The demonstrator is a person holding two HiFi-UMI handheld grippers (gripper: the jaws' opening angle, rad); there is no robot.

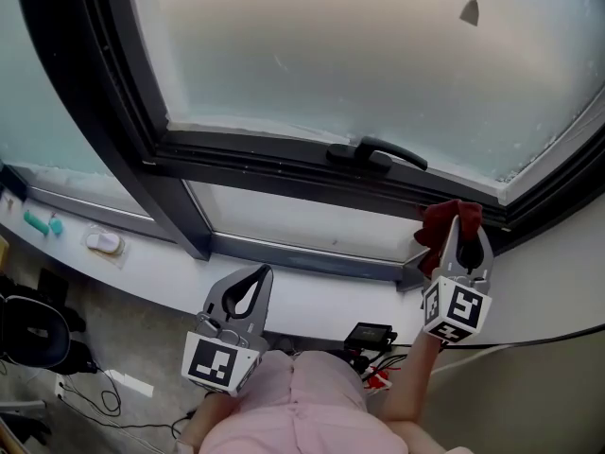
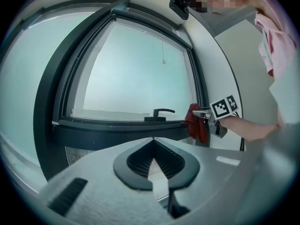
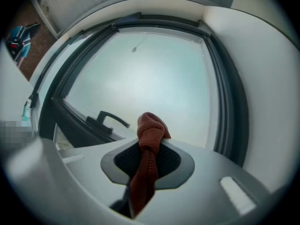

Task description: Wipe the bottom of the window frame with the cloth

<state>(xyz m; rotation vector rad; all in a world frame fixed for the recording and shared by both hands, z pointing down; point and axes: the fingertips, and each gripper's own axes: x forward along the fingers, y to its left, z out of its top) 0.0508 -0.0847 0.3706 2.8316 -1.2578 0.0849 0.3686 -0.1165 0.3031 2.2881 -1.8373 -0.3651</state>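
The cloth (image 3: 150,139) is pinched in the right gripper (image 1: 460,233), jaws clamped on a twisted bunch of it. A small knob of fabric pokes out past the tips and the rest hangs down below. The wad is held at the right end of the bottom frame bar (image 1: 265,159), just ahead of the gripper. Contact with the bar can't really be confirmed from here. The left gripper (image 1: 253,277) is parked lower and well off to the left, jaws closed on nothing.

Things that could be messed up from here:
- So little cloth sticks out that the bar could get scraped by the gripper tips instead of wiped.
- If the wad is dragged hard along the bar, it could be tugged out of the jaws, since it's only a thin twist being held.
- The window handle (image 1: 378,151) sits left of the right gripper, right in the wiping path, so the dangling tail could get snagged on it.
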